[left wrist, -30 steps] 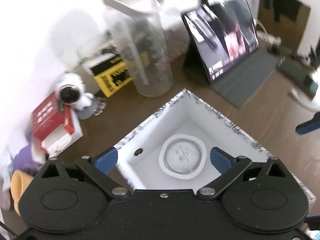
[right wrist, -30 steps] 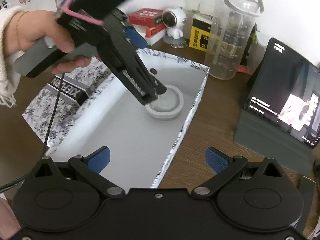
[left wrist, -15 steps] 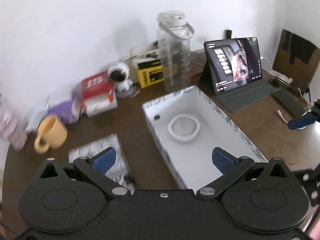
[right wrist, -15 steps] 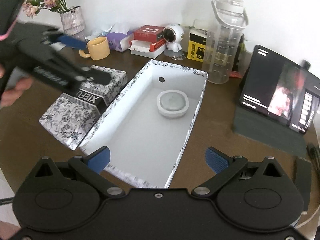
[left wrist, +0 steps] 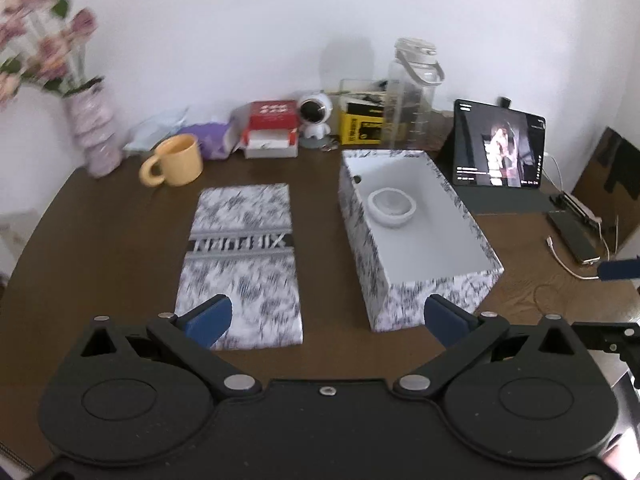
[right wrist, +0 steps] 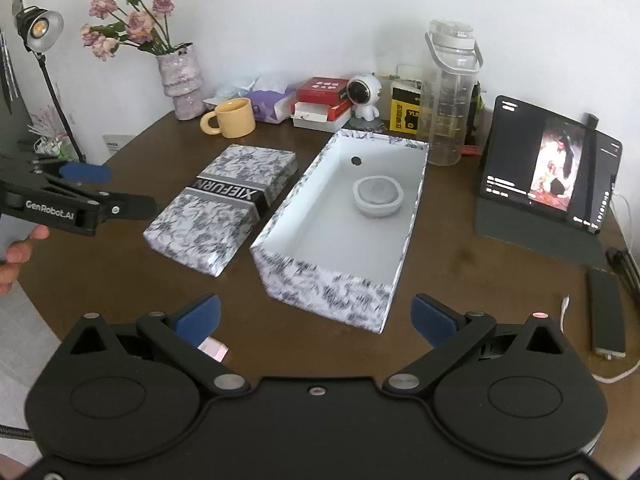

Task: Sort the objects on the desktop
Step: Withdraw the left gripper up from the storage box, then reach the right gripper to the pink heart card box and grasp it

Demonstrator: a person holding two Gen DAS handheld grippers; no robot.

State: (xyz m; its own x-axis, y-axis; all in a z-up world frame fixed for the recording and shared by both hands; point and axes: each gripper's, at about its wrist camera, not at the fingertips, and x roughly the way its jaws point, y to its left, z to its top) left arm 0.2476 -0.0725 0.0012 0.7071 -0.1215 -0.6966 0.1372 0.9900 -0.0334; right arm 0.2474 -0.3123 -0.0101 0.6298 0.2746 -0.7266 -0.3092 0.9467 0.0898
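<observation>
An open patterned box [left wrist: 420,304] [right wrist: 328,288] stands mid-table with a round white dish [left wrist: 391,208] [right wrist: 377,197] inside, near its far end. Its patterned lid [left wrist: 244,256] [right wrist: 224,208] lies flat to the left of it. My left gripper [left wrist: 326,318] is open and empty, held back above the table's near edge; it also shows at the left of the right wrist view [right wrist: 120,196]. My right gripper [right wrist: 316,314] is open and empty, in front of the box's near end.
Along the back wall stand a flower vase [right wrist: 182,80], a yellow mug [right wrist: 234,118], red boxes [right wrist: 322,96], an astronaut figure [right wrist: 364,96], a yellow box [right wrist: 404,114] and a clear water bottle [right wrist: 450,96]. A tablet [right wrist: 552,164], phone [right wrist: 606,312] and cable lie at the right.
My left gripper has drawn up and back from over the dish in the box to the near left, empty. The right gripper has also pulled back a little.
</observation>
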